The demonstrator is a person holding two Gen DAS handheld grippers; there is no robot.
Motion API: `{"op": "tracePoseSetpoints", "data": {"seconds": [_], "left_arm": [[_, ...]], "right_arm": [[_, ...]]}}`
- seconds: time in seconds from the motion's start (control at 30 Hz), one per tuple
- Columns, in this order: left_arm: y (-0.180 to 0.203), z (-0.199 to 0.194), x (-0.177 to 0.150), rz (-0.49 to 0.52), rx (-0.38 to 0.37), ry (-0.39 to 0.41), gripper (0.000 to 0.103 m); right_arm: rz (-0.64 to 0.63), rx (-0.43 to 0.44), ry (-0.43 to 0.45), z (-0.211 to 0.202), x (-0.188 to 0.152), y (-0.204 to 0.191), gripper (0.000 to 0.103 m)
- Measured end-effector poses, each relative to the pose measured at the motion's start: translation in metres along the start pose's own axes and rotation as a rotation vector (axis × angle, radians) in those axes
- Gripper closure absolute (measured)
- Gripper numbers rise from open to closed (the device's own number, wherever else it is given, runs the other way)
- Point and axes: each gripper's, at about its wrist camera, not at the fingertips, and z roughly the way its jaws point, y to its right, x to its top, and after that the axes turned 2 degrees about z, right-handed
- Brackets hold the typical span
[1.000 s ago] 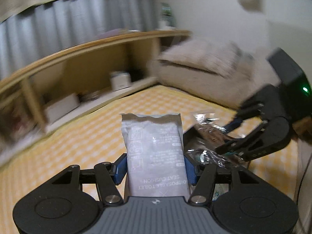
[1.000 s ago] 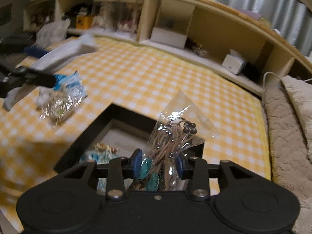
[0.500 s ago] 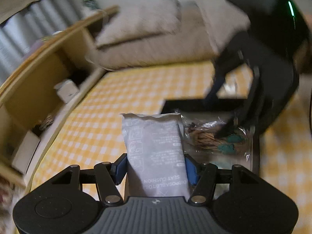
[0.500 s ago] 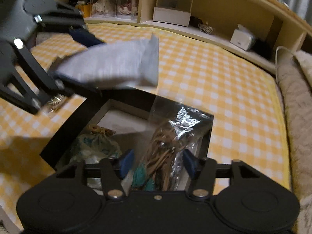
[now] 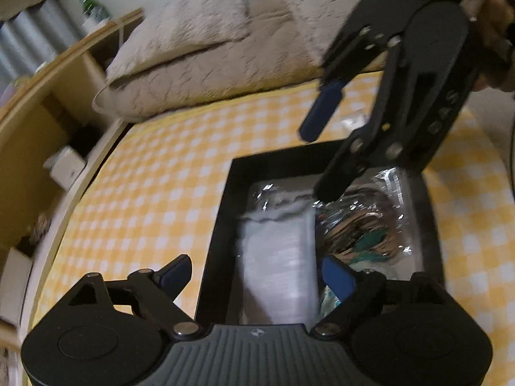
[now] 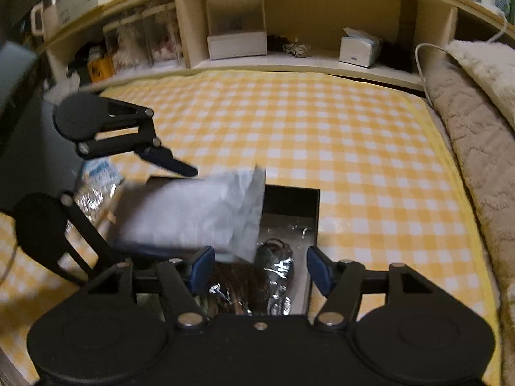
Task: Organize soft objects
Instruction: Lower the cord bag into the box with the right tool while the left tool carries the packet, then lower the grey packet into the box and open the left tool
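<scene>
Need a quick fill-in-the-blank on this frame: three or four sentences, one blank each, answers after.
1. The flat grey packet is above the open black ____ box.
2. The clear crinkly bag of brown sticks lies ____ the box.
3. The cloth under the box is checked white and ____.
4. The left gripper has its jaws ____, pads off the packet.

Answers: rectangular; inside; yellow; opening

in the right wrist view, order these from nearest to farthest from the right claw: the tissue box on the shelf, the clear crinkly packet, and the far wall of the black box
From the right claw:
1. Clear crinkly packet, right between its open fingers, down in the box.
2. Far wall of the black box, just beyond the packet.
3. Tissue box, far back on the shelf, across the yellow checked cover.
</scene>
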Motion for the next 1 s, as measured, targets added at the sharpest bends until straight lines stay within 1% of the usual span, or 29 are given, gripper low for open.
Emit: {"op": "tracePoseSetpoints", "data": {"seconds": [0.13, 0.27, 0.4, 0.47, 0.53, 0.6, 0.67, 0.7, 0.77, 0.8, 0.9, 1.0], "left_arm": [[-0.003, -0.003, -0.01, -0.061, 0.014, -0.011, 0.015], [-0.007, -0.007, -0.016, -0.141, 0.035, -0.011, 0.015], [-0.01, -0.01, -0.017, -0.208, 0.06, -0.005, 0.015], [-0.01, -0.01, -0.016, -0.239, 0.074, -0.003, 0.015], [-0.009, -0.007, -0.013, -0.265, 0.093, -0.009, 0.015], [-0.007, 0.001, -0.01, -0.286, 0.106, -0.033, 0.015], [-0.005, 0.01, -0.007, -0.298, 0.106, -0.069, 0.015], [-0.004, 0.014, -0.006, -0.299, 0.11, -0.083, 0.015], [-0.004, 0.02, -0.005, -0.305, 0.12, -0.104, 0.013], [-0.004, 0.022, -0.004, -0.314, 0.126, -0.111, 0.012], [-0.005, 0.026, -0.003, -0.334, 0.136, -0.129, 0.01], [-0.005, 0.028, -0.003, -0.339, 0.146, -0.135, 0.009]], "right_arm": [[0.015, 0.009, -0.005, 0.003, 0.0, -0.001, 0.044], [0.005, 0.014, -0.024, 0.006, 0.002, -0.004, 0.048], [-0.02, 0.025, -0.064, 0.013, 0.0, -0.008, 0.061], [-0.042, 0.033, -0.102, 0.022, -0.001, -0.013, 0.062], [-0.081, 0.016, -0.136, 0.034, -0.002, -0.021, 0.062], [-0.115, -0.009, -0.162, 0.046, -0.003, -0.027, 0.063], [-0.12, -0.016, -0.186, 0.055, -0.005, -0.028, 0.064], [-0.12, -0.011, -0.199, 0.058, -0.007, -0.028, 0.073], [-0.112, -0.004, -0.223, 0.059, -0.009, -0.028, 0.08], [-0.11, -0.002, -0.225, 0.057, -0.01, -0.028, 0.087], [-0.082, -0.011, -0.226, 0.046, -0.012, -0.022, 0.093], [-0.042, -0.034, -0.209, 0.031, -0.017, -0.012, 0.095]]}}
